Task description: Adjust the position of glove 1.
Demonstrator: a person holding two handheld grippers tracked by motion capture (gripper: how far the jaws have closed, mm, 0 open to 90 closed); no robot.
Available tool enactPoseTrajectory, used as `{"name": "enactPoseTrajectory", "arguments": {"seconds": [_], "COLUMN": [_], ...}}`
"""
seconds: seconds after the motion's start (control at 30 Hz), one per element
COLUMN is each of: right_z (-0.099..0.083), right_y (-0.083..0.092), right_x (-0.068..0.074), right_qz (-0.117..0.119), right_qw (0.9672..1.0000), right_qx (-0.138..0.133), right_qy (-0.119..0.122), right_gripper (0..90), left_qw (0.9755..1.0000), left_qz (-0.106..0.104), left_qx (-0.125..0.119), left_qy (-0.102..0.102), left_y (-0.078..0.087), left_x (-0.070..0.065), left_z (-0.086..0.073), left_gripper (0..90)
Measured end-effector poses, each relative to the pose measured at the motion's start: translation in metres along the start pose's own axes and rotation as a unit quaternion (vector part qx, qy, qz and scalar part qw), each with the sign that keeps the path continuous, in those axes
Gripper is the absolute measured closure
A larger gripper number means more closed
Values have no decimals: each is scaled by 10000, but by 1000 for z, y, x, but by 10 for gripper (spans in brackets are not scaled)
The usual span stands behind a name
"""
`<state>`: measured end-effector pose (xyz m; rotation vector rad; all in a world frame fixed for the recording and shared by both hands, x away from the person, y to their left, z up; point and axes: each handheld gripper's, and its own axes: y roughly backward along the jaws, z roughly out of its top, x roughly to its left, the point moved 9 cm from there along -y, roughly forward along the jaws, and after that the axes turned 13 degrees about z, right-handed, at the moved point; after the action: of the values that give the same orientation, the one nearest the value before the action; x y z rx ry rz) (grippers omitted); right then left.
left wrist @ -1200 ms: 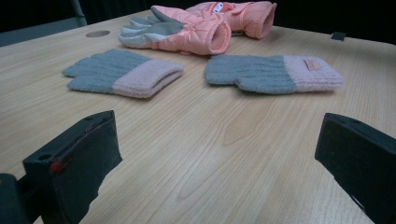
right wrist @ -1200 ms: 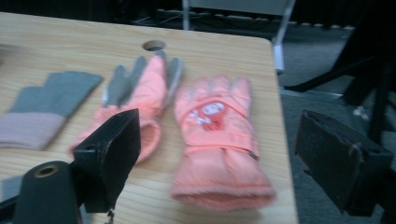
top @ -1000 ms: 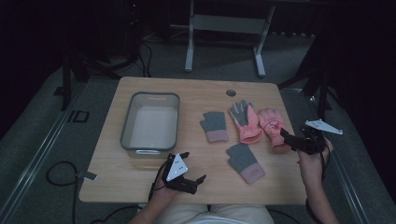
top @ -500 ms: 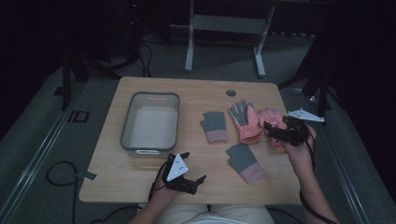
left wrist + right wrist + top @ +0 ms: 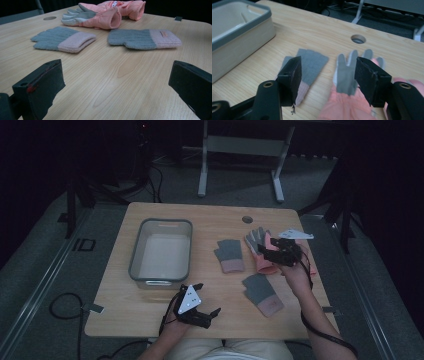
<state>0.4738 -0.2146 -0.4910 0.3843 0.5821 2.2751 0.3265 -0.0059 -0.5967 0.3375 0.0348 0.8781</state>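
Jaws of the right gripper [image 5: 327, 82], just narrowed yet still apart and gripping nothing, hover over the pink glove [image 5: 344, 100], lying lengthwise up-frame between them.

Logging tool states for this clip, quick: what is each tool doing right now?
Left tool: open, holding nothing, low over bare table.
Right tool: open, jaws just been closing over the pink glove, not gripping it yet.

This is looking like a recording lab or studio: a plain wooden table [image 5: 150, 320] is standing on grey carpet [image 5: 45, 270] in a dark room, with cables [image 5: 65, 305] lying around and metal stand legs [image 5: 240, 150] showing behind it.
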Motion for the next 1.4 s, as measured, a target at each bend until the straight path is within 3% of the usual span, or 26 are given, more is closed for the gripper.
{"name": "enactPoseTrajectory", "arguments": {"seconds": [0.33,0.7,0.87,1.1,1.17,1.33,1.4], "right_z": [1,-1,-4,-14,-18,-26,-30], "right_y": [-46,-89,-111,-135,-142,-154,-159], "right_x": [14,22,21,12,12,5,4], "right_qz": [402,593,609,602,748,522,543], "right_qw": [9983,9951,9935,9911,9890,9859,9846], "right_qx": [315,634,808,1149,1262,1549,1631], "right_qy": [273,470,514,300,206,349,325], "right_gripper": [420,443,471,498,523,557,561], "left_qw": [10000,10000,10000,10000,10000,10000,10000], "left_qz": [-11,-22,-33,-51,-48,-47,-46], "left_qx": [-12,-10,-21,-44,-47,-56,-63], "left_qy": [-21,-39,-28,-10,-8,-11,-21], "left_y": [0,0,1,1,1,2,2], "left_x": [-1,-1,-1,-2,-2,-1,-2], "left_z": [0,0,0,0,0,0,0], "left_gripper": [0,0,0,0,0,0,0]}}
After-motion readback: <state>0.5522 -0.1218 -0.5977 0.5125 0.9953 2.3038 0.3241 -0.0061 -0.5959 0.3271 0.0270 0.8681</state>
